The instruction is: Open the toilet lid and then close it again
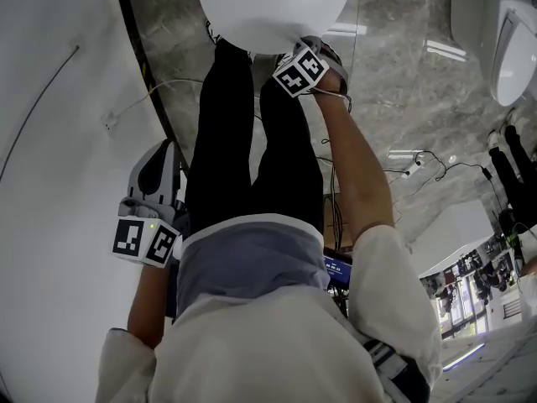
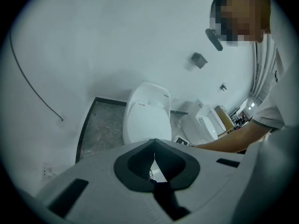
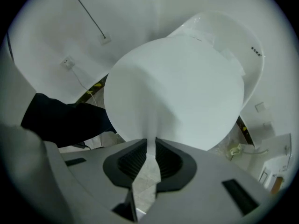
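The white toilet lid (image 1: 273, 7) fills the top of the head view, just ahead of the person's dark trouser legs. My right gripper (image 1: 309, 50) points down at the lid's front edge. In the right gripper view the lid (image 3: 177, 87) spreads out ahead, and its thin front rim runs in between the ribbed pads of the right gripper (image 3: 150, 148), which is shut on it. My left gripper (image 1: 159, 170) hangs beside the left leg, away from the toilet. Its jaws (image 2: 154, 160) meet with nothing between them, and the toilet (image 2: 147, 118) lies beyond.
A white wall (image 1: 59, 99) rises close on the left, with a socket and cord (image 3: 69, 61). Grey marble floor (image 1: 394, 74) carries loose cables (image 1: 419, 162). A second toilet (image 2: 208, 125) stands to the right and another white fixture (image 1: 512, 49) sits far right.
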`<state>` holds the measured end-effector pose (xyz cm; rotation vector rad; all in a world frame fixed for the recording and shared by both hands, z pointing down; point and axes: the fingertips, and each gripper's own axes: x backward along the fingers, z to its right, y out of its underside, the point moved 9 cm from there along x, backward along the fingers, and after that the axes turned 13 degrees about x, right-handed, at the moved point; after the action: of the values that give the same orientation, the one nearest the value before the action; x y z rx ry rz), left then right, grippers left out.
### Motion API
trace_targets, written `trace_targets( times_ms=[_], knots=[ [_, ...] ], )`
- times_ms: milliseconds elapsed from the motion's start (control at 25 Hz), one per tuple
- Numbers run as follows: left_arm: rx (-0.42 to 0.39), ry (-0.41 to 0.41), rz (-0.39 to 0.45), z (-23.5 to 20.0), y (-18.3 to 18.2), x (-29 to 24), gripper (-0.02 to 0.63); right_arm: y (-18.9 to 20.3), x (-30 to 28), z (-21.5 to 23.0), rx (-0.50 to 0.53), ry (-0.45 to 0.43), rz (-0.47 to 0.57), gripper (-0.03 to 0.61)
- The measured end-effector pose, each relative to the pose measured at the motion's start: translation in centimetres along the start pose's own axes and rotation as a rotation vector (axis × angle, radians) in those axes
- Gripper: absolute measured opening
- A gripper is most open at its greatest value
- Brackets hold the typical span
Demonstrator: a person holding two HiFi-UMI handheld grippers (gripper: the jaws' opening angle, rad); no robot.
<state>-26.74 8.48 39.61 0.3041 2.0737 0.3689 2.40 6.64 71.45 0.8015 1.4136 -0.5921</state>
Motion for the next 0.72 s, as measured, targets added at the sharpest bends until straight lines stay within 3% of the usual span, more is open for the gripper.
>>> trace_targets(
  times_ms=[280,720],
  knots=[
    [-0.010,0.021,0.053,1.3,-1.1,0.2,0.008,1.6,1.3,0.4,-0.209,-0.018,0.086,0.018],
    [-0.021,0.079,0.141,4.3,-1.5,1.1,0.008,0.7,9.0,1.2,-0.318,0.024,0.323,0.011]
  ],
)
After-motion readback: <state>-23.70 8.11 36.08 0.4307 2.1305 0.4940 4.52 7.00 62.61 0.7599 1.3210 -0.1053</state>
